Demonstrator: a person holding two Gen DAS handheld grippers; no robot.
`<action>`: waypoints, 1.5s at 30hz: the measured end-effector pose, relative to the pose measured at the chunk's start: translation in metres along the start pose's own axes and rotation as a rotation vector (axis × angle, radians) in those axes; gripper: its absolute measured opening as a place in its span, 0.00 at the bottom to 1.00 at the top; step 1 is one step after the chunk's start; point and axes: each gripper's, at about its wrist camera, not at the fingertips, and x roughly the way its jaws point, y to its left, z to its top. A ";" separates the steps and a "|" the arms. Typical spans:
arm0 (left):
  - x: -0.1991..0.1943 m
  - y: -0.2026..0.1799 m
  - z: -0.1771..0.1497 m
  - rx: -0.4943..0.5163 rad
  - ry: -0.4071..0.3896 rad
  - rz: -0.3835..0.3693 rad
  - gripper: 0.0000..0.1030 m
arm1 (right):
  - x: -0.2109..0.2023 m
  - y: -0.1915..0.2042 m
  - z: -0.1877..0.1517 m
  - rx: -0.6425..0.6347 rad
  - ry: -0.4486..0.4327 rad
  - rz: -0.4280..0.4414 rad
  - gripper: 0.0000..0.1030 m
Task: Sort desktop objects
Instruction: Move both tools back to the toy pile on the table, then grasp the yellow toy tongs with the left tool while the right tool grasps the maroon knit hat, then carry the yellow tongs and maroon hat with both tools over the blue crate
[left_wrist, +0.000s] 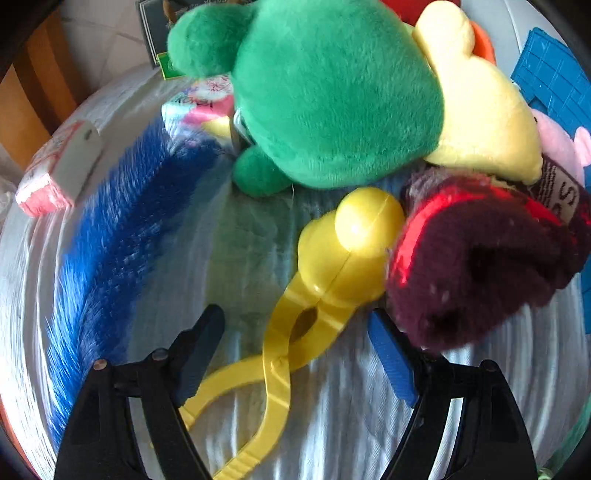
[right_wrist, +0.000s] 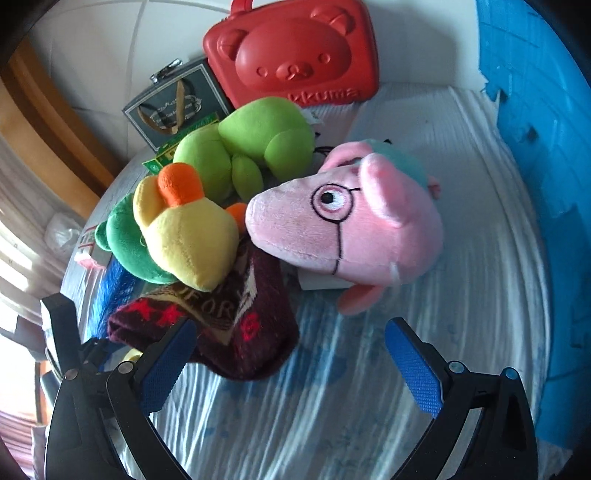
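My left gripper (left_wrist: 295, 325) is open, and the handle part of yellow plastic tongs (left_wrist: 332, 266) lies between its blue pads without touching them. Above the tongs lie a dark green plush (left_wrist: 317, 92) and a yellow plush (left_wrist: 476, 107); a maroon knitted cloth (left_wrist: 476, 258) sits by the right pad. My right gripper (right_wrist: 288, 354) is open over the pale tablecloth, with nothing between its pads. Its left pad is close to the maroon cloth (right_wrist: 229, 325). A pink pig plush (right_wrist: 347, 229) lies just beyond, with the yellow plush (right_wrist: 188, 236) and a lime green plush (right_wrist: 251, 147) behind.
A blue brush (left_wrist: 118, 251) lies along the left. A pink and white box (left_wrist: 55, 173) sits at the table's left edge. A red bear-face case (right_wrist: 295, 55) and a dark box (right_wrist: 173, 107) stand at the back. A blue basket (right_wrist: 535, 184) fills the right side.
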 end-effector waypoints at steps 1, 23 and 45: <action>0.001 -0.001 0.001 0.008 -0.006 -0.004 0.77 | 0.007 0.002 0.002 -0.007 0.017 0.003 1.00; -0.064 0.004 -0.015 -0.012 -0.090 0.022 0.35 | -0.069 0.012 -0.037 -0.128 -0.099 0.079 0.10; -0.221 -0.061 0.004 0.045 -0.455 -0.051 0.35 | -0.237 0.020 -0.019 -0.290 -0.470 0.040 0.10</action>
